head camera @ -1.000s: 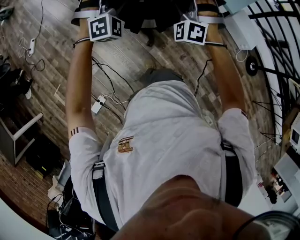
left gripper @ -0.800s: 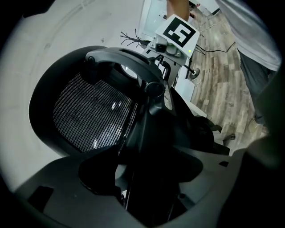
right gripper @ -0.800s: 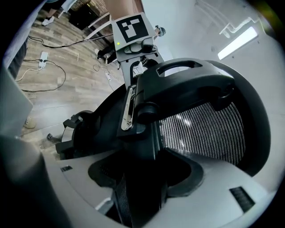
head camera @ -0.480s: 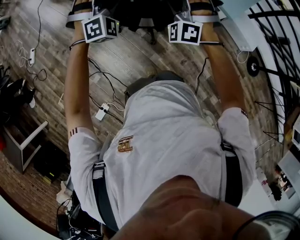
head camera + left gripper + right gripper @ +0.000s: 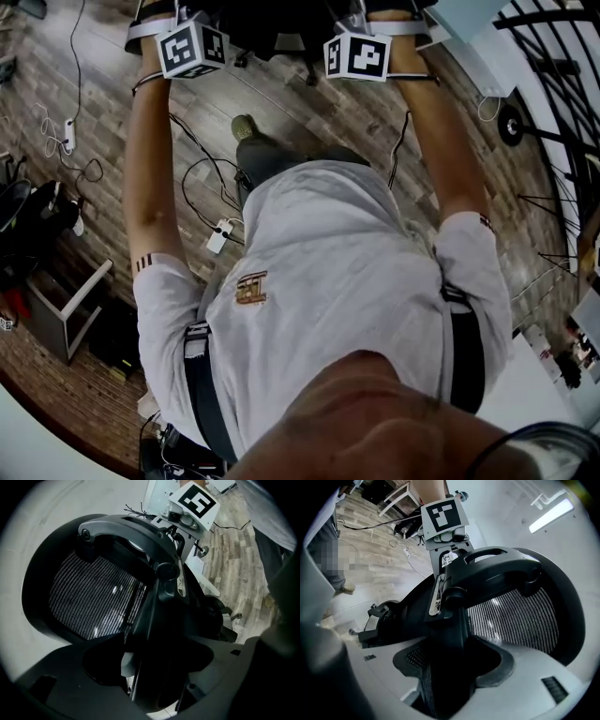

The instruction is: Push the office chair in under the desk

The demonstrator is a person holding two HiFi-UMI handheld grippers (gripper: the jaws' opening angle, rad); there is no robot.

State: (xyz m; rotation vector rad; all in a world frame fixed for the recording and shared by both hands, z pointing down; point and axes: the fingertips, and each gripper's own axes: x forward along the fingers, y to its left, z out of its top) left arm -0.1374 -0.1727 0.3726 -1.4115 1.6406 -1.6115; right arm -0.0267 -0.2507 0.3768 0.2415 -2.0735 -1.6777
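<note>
Both arms had reached further forward than a second before, and a shoe (image 5: 246,127) had stepped out onto the plank floor (image 5: 309,103), so the push looked already under way.

Nearest each camera, the left hand-held gripper (image 5: 150,665) was pinched on a dark upright edge of the office chair (image 5: 89,597), and the right hand-held gripper (image 5: 445,667) was clamped the same way on the opposite edge of the back. With one grip on each side, the sensible course was probably to press evenly through both arms so the chair rolled straight and did not swivel on its base. Walking behind it with short steps seemed wiser than leaning, because a high push on the back could tip it or twist the seat round. The grips looked firm enough, though hard plastic under narrow jaws could slip if one side pushed harder.

Beyond the jaws, the chair showed a black plastic frame around a fine, see-through mesh panel that caught the light in small glints. A curved black headrest bar (image 5: 497,571) arched over the top of the back. It stood at the far edge of the head view, just ahead of the person. Further on, the desk could not be made out with any certainty, so how far the chair had left to travel was hard to judge.
</note>
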